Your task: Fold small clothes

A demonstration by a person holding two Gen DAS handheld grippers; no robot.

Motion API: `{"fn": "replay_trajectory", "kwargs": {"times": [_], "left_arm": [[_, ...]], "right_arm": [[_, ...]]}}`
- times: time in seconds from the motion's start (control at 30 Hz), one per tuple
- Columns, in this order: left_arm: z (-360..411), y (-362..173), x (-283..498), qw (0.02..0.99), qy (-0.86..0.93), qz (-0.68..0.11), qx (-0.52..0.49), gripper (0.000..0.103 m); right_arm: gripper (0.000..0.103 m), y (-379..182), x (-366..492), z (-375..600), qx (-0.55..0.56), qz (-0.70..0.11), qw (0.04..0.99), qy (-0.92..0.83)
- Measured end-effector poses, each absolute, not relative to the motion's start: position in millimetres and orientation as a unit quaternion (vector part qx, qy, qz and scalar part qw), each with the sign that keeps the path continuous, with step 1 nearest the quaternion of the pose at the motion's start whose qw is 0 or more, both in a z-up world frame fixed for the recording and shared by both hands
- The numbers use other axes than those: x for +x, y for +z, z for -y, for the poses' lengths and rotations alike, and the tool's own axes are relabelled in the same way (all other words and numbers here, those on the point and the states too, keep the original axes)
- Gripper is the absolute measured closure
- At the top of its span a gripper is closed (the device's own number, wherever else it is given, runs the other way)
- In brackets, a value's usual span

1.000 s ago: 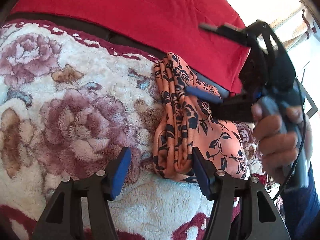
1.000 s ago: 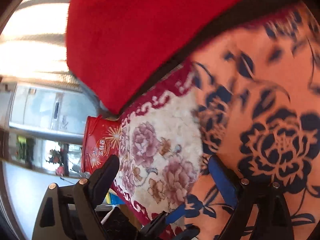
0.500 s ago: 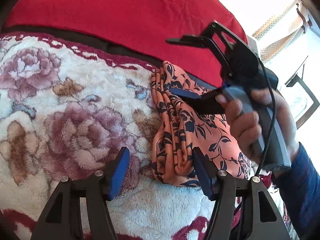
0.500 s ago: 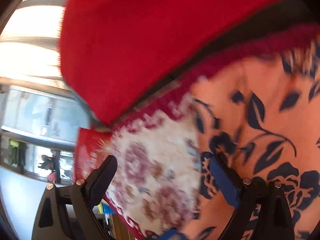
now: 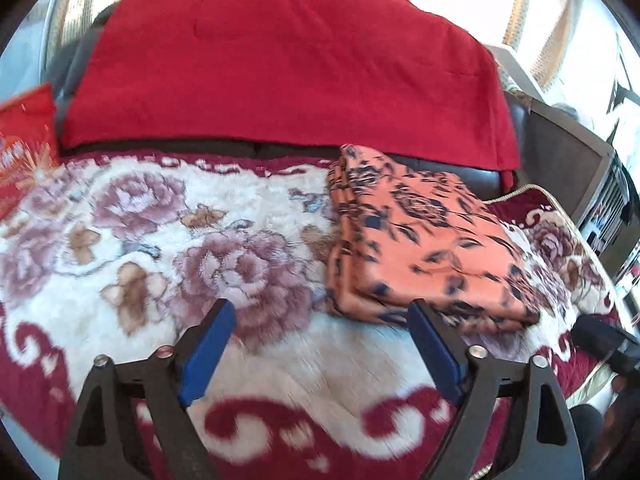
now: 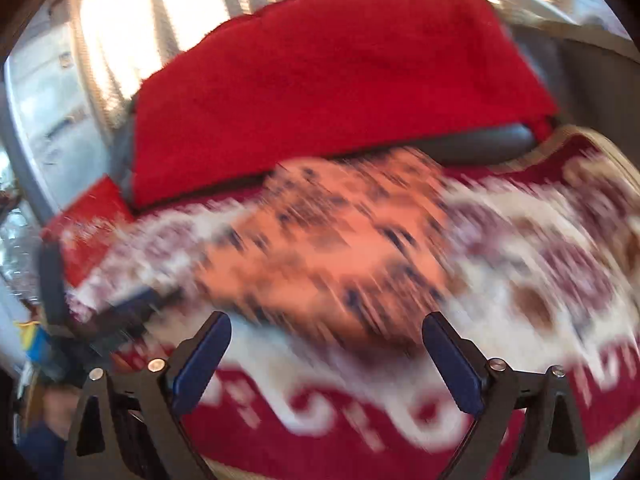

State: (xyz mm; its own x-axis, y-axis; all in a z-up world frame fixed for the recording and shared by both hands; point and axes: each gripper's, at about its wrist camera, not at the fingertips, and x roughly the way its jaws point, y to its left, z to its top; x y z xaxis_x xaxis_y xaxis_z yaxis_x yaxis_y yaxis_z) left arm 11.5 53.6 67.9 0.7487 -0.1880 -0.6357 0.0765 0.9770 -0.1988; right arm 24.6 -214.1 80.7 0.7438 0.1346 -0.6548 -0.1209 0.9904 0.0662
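The cloth [image 5: 424,248] lies folded in a flat stack on the blanket [image 5: 160,240], ahead and right of our left gripper [image 5: 320,344], ahead of our right gripper [image 6: 326,356]. Both grippers gape wide, holding nothing. We judge the fold done. The layered left edge could slump on the plush pile if a finger catches it.

Left gripper [image 5: 320,344] and right gripper [image 6: 326,354]: jaws spread wide, empty
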Motion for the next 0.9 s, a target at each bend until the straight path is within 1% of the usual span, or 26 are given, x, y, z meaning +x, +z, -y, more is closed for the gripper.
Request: {"fn": "replay_trajectory", "kwargs": {"times": [0.03,0.1,0.17,0.33,0.5,0.67,0.9], "left_arm": [[-47,74,1,0.935,-0.062,-0.342,-0.068,0.006],[-38,81,-12,0.937,-0.05,-0.341,-0.053,0.004],[-31,87,-21,0.937,-0.04,-0.345,-0.047,0.004],[-24,92,-30,0.931,-0.007,-0.363,-0.044,0.004],[-23,95,-35,0.926,0.003,-0.374,-0.056,0.002],[-14,103,-37,0.93,-0.001,-0.366,-0.038,0.002],[-11,111,-34,0.933,-0.002,-0.358,-0.038,0.002]], "right_arm": [[0.0,75,16,222,0.008,-0.356,0.933,0.048],[0.0,66,-3,230,0.0,-0.345,0.938,0.026],[0.0,63,-16,230,-0.004,-0.333,0.943,0.018],[0.0,62,-16,231,-0.023,-0.353,0.935,-0.009],[0.0,75,-25,226,-0.027,-0.337,0.941,-0.013],[0.0,83,-23,221,-0.042,-0.33,0.943,-0.025],[0.0,87,-17,221,-0.041,-0.327,0.943,-0.033]]}}
